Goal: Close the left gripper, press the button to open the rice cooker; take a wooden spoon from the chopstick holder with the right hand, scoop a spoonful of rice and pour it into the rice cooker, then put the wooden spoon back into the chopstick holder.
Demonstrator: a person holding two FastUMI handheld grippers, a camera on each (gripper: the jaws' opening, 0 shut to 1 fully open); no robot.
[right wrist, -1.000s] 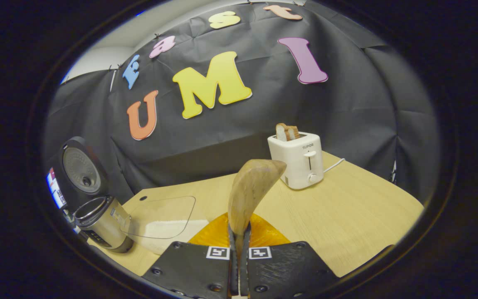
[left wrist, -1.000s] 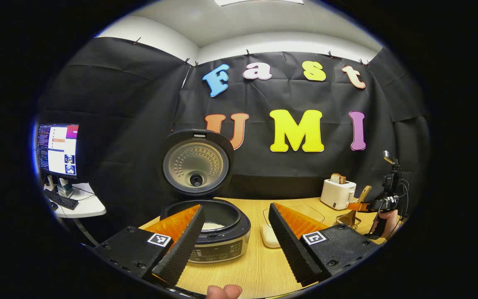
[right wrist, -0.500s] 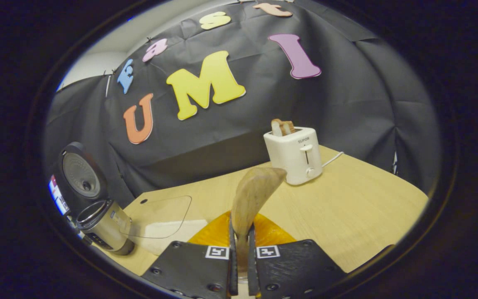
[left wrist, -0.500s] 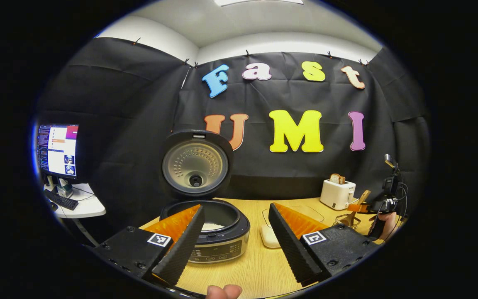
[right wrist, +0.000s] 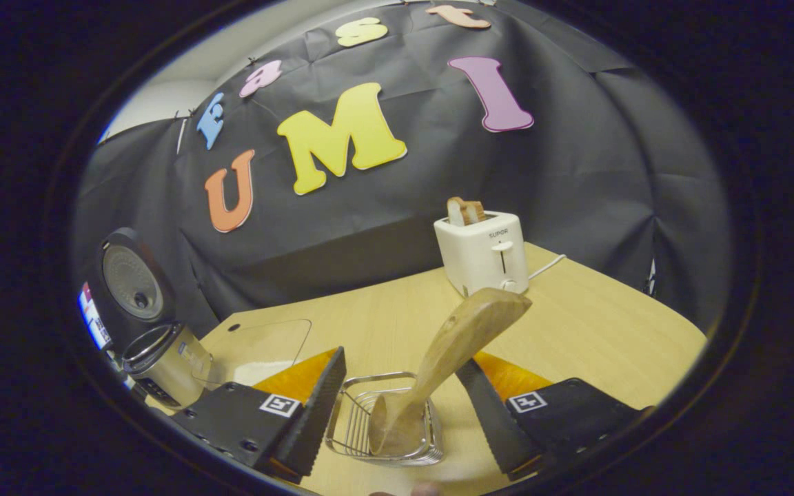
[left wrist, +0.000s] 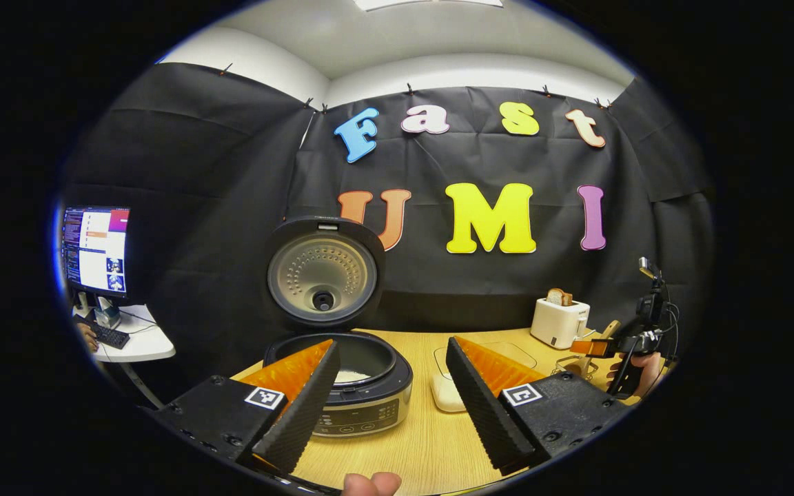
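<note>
The rice cooker (left wrist: 362, 386) stands with its lid (left wrist: 321, 279) raised, and a little white rice shows in the pot. My left gripper (left wrist: 391, 351) hangs open in front of it, holding nothing. In the right gripper view the wooden spoon (right wrist: 455, 344) stands in the wire chopstick holder (right wrist: 352, 427) and leans to the right. My right gripper (right wrist: 400, 420) is open, one finger on each side of the holder, neither touching the spoon. Far off in the left gripper view, the right gripper (left wrist: 593, 346) and the hand (left wrist: 635, 372) holding it are beside the spoon (left wrist: 607, 331).
A white toaster (right wrist: 483, 251) with bread stands at the back of the wooden table (right wrist: 597, 331). A shallow white container (left wrist: 446, 393) under a clear board (right wrist: 252, 351) lies right of the cooker (right wrist: 163, 358). A monitor (left wrist: 96, 249) sits on a side desk at the left.
My right gripper has opened and let go of the spoon, which now stands in the wire holder and has tipped to the right. The left gripper has stayed in place, open.
</note>
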